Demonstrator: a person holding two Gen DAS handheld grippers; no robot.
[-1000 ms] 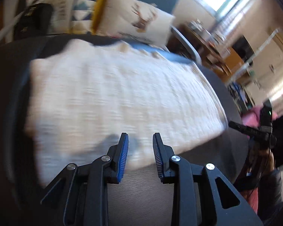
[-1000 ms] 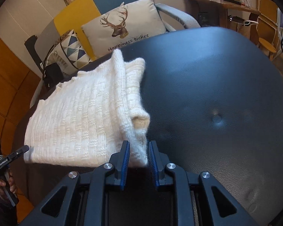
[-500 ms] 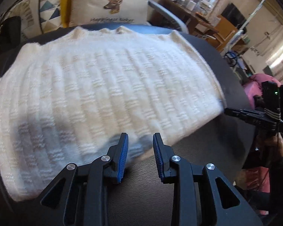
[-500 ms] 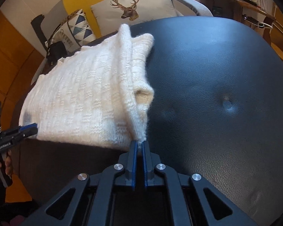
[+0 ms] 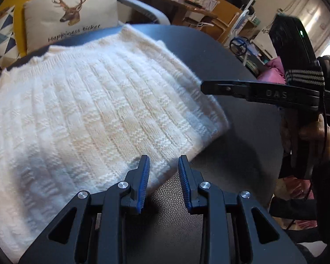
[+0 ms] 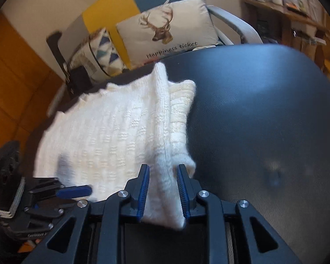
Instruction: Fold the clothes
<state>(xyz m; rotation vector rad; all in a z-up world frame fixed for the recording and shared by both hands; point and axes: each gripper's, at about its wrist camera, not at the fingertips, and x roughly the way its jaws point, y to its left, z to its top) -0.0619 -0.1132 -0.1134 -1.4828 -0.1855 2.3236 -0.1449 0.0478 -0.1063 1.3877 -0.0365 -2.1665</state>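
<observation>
- Cream knit sweater lies folded on a black leather surface; its left part runs out of the left wrist view, and the right wrist view is smeared by blur.
- Its long axis runs from the grippers away toward the deer cushion at the far edge — a raised fold ridge along its right side follows that line.
- Left gripper stands wide apart with nothing between its fingers; the sweater's near edge lies just under and ahead of the left finger, bare leather under the right one.
- Right gripper is spread too, with the near end of the ridge lying loose between its blue pads — whether either pad touches the knit is hard to tell.
- From the left wrist view the right gripper's black finger reaches in over the sweater's right edge.
</observation>
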